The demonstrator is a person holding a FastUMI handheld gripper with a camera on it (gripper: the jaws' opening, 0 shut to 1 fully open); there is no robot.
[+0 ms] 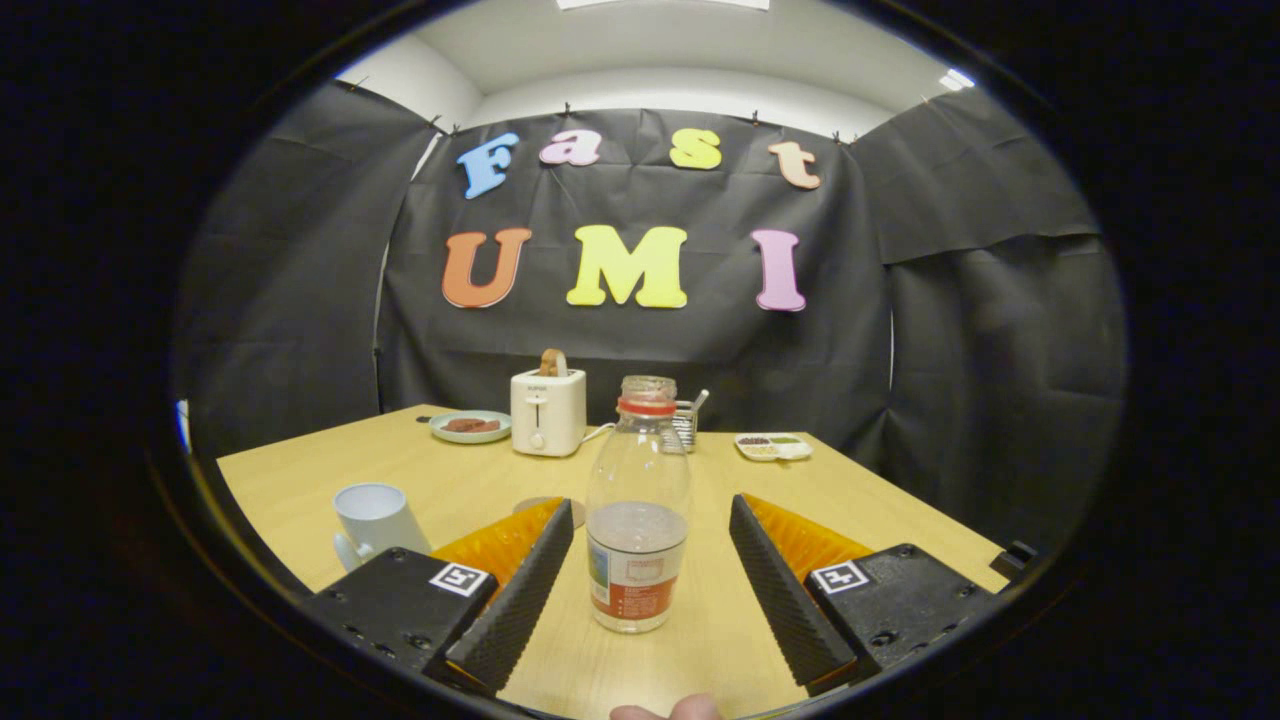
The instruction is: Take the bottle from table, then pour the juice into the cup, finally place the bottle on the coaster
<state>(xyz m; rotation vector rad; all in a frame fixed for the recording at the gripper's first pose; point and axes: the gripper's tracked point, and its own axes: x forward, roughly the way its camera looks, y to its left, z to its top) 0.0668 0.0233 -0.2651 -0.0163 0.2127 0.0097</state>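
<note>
A wide wooden table fills the lower part of the gripper view, backed by the black cloth wall of the booth. The gripper sits low over the near part of the table with its two fingers spread wide apart, neither one touching anything. Standing upright between the fingers, with a clear gap on either side, is the bottle: clear plastic with a red band at its open neck, a printed label around its lower body, and liquid filling roughly its lower half. To the left of the left finger, near that side of the table, the cup stands upright, pale with its handle turned toward the camera. Just beyond the tip of the left finger, and between the cup and the bottle, lies the flat round coaster, partly hidden by the finger. Farther back on the table stands a white toaster with a slice of bread poking from its slot, and to its left a pale plate holding something dark. Behind the bottle a small metal rack is partly visible, and to the right of it rests a small divided dish. At the nearest edge a fingertip peeks in.
</note>
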